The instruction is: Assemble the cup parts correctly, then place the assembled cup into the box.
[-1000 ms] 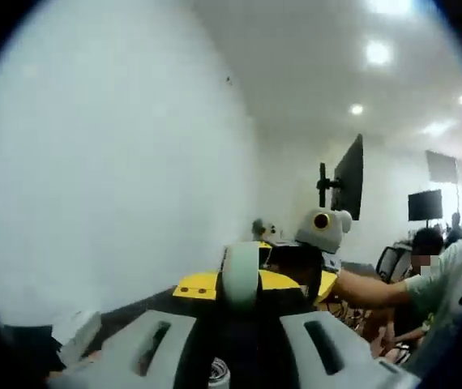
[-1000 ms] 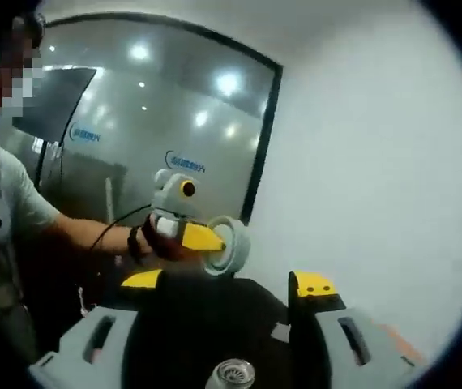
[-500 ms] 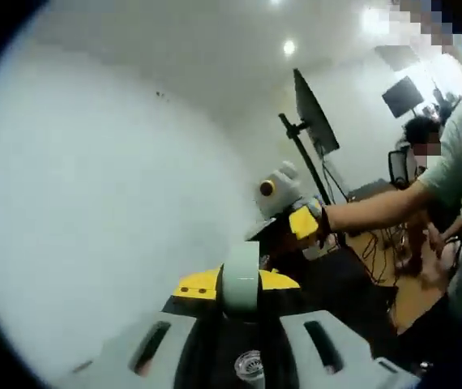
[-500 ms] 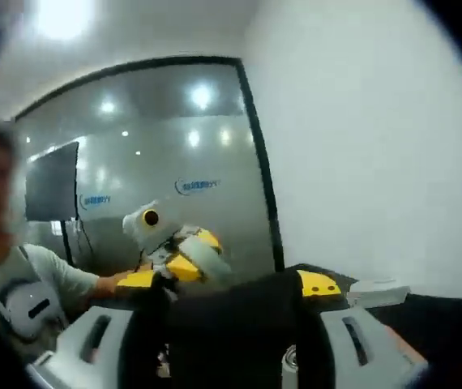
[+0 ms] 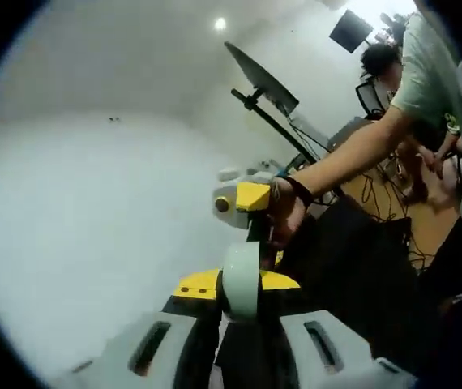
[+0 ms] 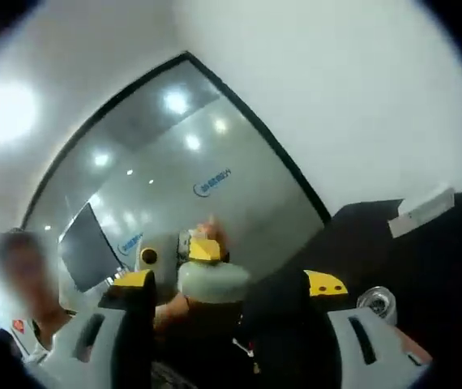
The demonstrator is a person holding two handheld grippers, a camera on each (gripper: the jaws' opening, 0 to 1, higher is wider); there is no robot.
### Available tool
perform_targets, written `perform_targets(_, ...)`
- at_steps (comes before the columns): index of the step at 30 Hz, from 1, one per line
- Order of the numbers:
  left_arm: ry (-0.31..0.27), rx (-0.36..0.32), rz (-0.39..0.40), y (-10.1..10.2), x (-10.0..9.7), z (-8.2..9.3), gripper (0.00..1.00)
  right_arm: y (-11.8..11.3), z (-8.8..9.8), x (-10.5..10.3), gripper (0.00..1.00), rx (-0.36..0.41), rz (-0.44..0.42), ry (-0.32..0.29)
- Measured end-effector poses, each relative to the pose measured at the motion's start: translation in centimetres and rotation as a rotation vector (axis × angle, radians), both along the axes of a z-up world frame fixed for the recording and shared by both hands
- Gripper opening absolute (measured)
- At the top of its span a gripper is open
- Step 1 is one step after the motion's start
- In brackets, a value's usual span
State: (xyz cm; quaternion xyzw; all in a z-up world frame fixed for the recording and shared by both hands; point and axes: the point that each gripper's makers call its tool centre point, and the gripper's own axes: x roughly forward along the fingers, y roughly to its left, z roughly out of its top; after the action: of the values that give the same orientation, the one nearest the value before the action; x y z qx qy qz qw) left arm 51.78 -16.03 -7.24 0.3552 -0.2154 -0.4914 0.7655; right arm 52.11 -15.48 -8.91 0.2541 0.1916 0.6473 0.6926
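the left claw (image 5: 240, 324) pinches a pale green cup lid (image 5: 240, 279); the right claw (image 6: 229, 316) clamps a black cup body (image 6: 275, 324).

Pale green lid (image 5: 240, 281) on edge, upright

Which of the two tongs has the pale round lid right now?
The left tongs: the pale lid sits edge-on, pinched between their yellow-tipped jaws. The right tongs grip the black cup instead.
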Motion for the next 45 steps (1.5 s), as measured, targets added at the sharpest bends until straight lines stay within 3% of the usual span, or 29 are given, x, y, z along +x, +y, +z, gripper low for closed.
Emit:
perform_targets(4, -0.042, 0.037, 0.011, -0.3, 0.0, -0.1, 0.11, 0.4, -0.8, -0.4, 0.71, -0.021, 0.024, -0.002)
perform_targets(8, -0.058, 0.061, -0.001, -1.0, -0.5, -0.3, 0.11, 0.8, -1.4, -0.1, 0.63, -0.031, 0.005, -0.039)
perform_targets(9, -0.073, 0.094, 0.009, -1.1, -0.5, -0.7, 0.11, 0.7, -1.4, -0.1, 0.62, -0.034, 0.007, -0.038)
perform_targets(18, -0.080, 0.106, -0.004, -1.8, -0.9, -1.3, 0.11, 1.2, -1.0, -1.2, 0.57, 0.006, 0.076, -0.021)
perform_targets(21, -0.123, 0.134, 0.014, -1.9, -0.7, -1.3, 0.11, 1.5, -1.3, -1.3, 0.48, -0.009, 0.082, -0.006)
perform_targets(26, -0.124, 0.145, 0.008, -2.1, -1.0, -1.3, 0.11, 1.2, -0.6, -1.3, 0.47, 0.041, 0.089, 0.010)
perform_targets(31, -0.111, 0.138, 0.009, -2.1, -0.6, -1.3, 0.11, 1.3, -0.9, -1.4, 0.42, 0.025, 0.088, -0.019)
perform_targets(42, -0.123, 0.151, 0.006, -2.3, -0.7, -1.6, 0.11, 1.1, -0.8, -1.5, 0.41, 0.027, 0.088, -0.052)
perform_targets(45, -0.087, 0.117, -0.004, -2.1, -0.5, -1.5, 0.12, 1.1, -0.8, -1.4, 0.41, 0.030, 0.077, -0.032)
